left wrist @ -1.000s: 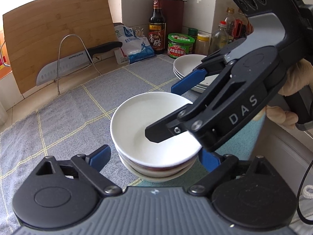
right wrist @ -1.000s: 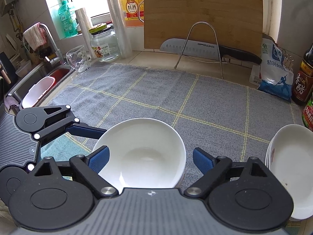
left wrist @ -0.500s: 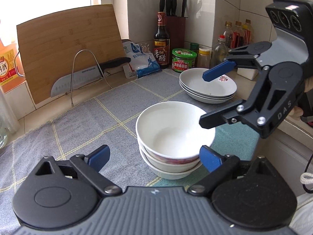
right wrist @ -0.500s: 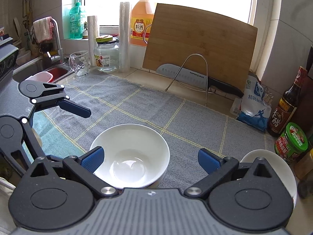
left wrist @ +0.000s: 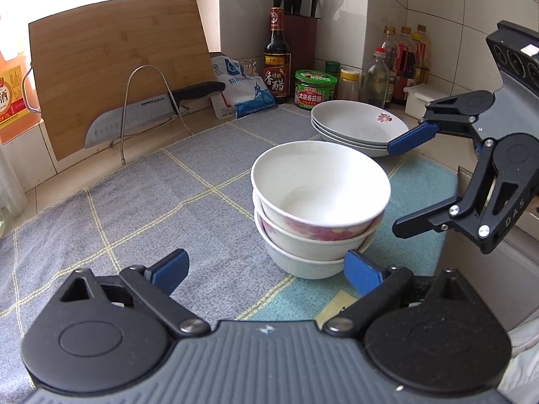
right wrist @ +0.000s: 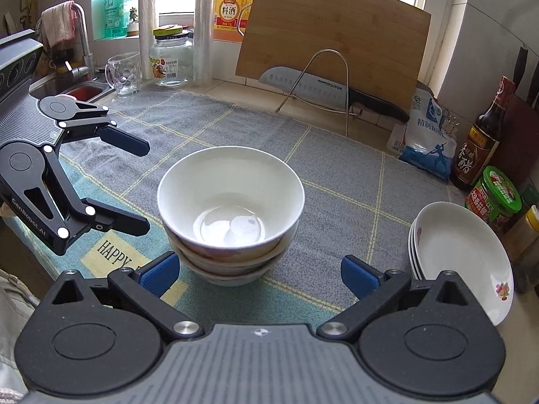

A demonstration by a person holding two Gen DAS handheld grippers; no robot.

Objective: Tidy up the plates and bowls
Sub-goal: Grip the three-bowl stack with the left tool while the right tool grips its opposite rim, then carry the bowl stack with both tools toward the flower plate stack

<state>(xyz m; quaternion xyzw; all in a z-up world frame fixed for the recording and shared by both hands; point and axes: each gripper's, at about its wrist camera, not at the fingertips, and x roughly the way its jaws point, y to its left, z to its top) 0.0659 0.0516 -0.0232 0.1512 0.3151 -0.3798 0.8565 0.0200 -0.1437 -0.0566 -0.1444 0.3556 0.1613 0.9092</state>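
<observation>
Both claws have drawn back from the bowl stack (left wrist: 320,205) since the earlier frames, and the right claw (right wrist: 261,274), whose jaws have just been opening, now stands fully released with nothing between its blue pads. A second ago that claw hung directly over the top bowl; it now sits off to the stack's right in the left wrist view, clear of the rim. The left claw (left wrist: 266,269) is likewise released, its pads spread wide and apart from the bowls, though one pad tip lies just beside the lowest bowl's base in its own view.

Three bowls are nested upright, the top one white inside with a pink floral band on its outer wall. The stack rests on a grey checked cloth (right wrist: 337,181) that covers the counter, near the cloth's front edge where a teal patch with lettering shows. To the stack's right a stack of shallow plates (right wrist: 461,256) stands on the same cloth, well apart from the bowls, the uppermost bearing a small flower print.

Behind, a wooden cutting board (right wrist: 333,30) leans against the window wall, with a knife (right wrist: 323,89) lying across a wire rack (right wrist: 331,77) in front of it. A dark sauce bottle (right wrist: 480,141), a green-lidded jar (right wrist: 493,195) and a blue and white bag (right wrist: 426,134) stand along the right rear. A glass mug (right wrist: 123,74) and a glass jar (right wrist: 170,59) stand at the left rear, near the sink.
</observation>
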